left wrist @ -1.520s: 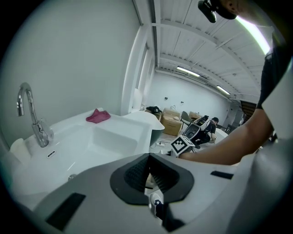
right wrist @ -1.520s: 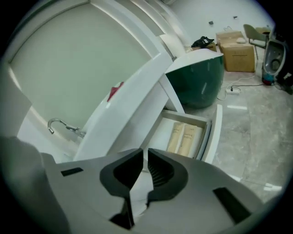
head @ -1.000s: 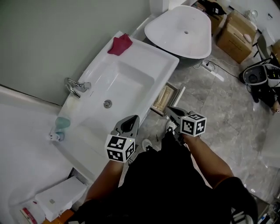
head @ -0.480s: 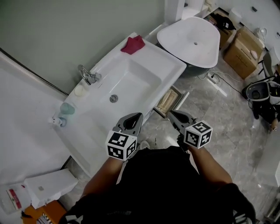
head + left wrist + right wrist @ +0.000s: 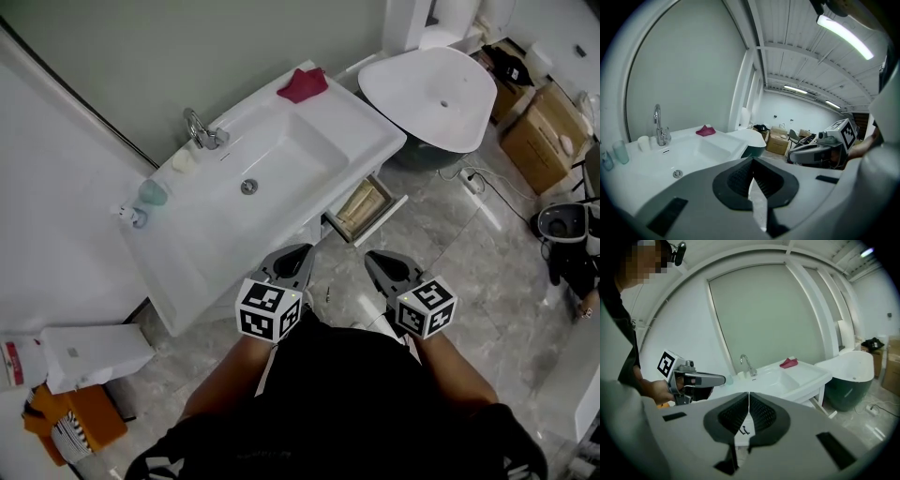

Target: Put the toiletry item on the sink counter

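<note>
Left tongs [image 5: 298, 251] and right tongs [image 5: 373, 257]: both pinched shut, empty, close to the body, above the floor. Placing looks done; best to draw back without clipping the surface [image 5: 202, 272] edge. Toiletry items, a teal cup [image 5: 153, 193] and a small bottle [image 5: 134, 217], stand at its left end, well apart from both tongs.
</note>
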The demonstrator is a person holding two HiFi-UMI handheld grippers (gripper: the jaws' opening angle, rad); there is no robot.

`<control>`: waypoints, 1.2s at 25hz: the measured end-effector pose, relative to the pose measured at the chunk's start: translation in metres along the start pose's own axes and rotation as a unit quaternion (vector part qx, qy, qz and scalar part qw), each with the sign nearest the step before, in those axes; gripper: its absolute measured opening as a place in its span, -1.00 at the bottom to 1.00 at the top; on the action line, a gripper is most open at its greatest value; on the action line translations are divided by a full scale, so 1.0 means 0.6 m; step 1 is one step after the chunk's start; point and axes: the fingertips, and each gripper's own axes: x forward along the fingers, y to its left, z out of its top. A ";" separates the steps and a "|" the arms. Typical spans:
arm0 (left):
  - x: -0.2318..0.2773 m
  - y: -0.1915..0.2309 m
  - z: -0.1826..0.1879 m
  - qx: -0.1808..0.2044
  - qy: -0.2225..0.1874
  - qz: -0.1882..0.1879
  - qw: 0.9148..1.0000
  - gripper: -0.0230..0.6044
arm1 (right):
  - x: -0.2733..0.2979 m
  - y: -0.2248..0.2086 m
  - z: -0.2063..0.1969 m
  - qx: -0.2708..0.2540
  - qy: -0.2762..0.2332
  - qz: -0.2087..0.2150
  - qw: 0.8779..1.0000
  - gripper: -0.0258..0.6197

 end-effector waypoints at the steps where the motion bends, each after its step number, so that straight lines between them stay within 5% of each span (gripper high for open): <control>1: -0.005 -0.016 -0.007 -0.001 0.000 0.003 1.000 -0.92 | -0.015 0.005 -0.009 -0.001 -0.001 0.007 1.000 -0.91; 13: -0.059 -0.133 -0.079 -0.027 -0.005 0.071 0.997 -0.92 | -0.120 0.010 -0.077 0.002 0.009 0.052 0.999 -0.91; 30: -0.096 -0.078 -0.074 0.025 0.016 0.039 0.999 -0.92 | -0.083 0.087 -0.066 -0.022 0.015 0.019 0.999 -0.91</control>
